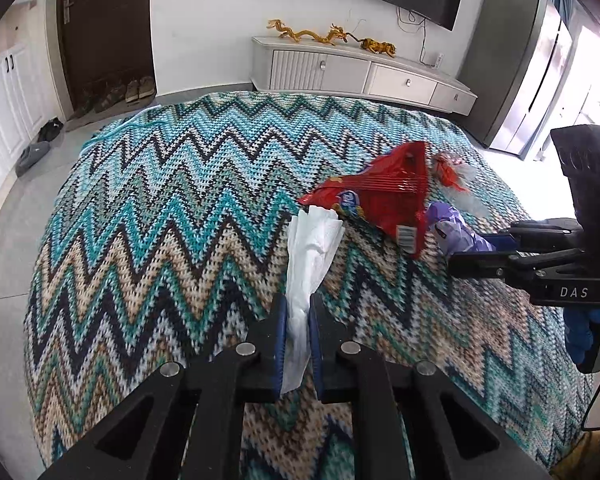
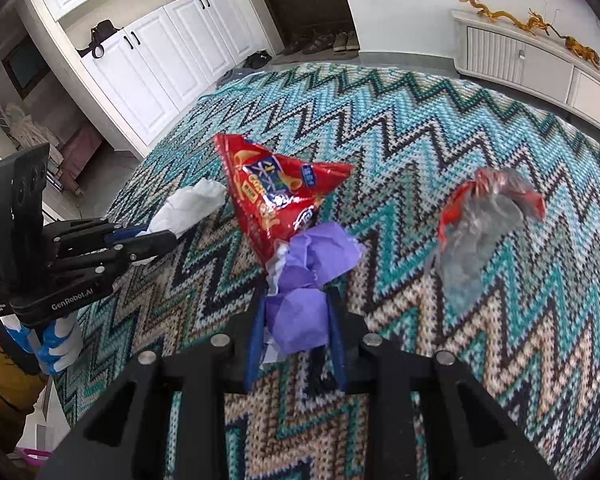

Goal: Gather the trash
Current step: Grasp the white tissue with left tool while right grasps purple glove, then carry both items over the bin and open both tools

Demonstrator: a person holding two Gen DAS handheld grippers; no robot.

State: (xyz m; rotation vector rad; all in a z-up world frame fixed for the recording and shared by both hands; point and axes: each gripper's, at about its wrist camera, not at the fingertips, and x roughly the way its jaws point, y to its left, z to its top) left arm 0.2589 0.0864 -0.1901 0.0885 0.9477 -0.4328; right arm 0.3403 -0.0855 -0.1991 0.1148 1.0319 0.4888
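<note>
My left gripper [image 1: 298, 312] is shut on a white tissue [image 1: 310, 256], which sticks out forward over the zigzag blanket [image 1: 160, 220]; it also shows in the right wrist view [image 2: 192, 206]. My right gripper [image 2: 296, 304] is shut on a crumpled purple wrapper [image 2: 308, 280], seen from the left wrist view [image 1: 456, 230] beside the left gripper's right. A red snack bag [image 1: 380, 196] lies on the blanket between and just beyond both grippers, also in the right wrist view [image 2: 272, 196]. A clear and red plastic wrapper [image 2: 480, 224] lies further right [image 1: 452, 172].
The blanket covers a raised surface whose edges drop to a grey floor [image 1: 4, 248]. A white low cabinet [image 1: 360, 74] with gold figurines stands beyond. White cupboards [image 2: 148, 60] and shoes by a dark door [image 1: 140, 88] are to the left.
</note>
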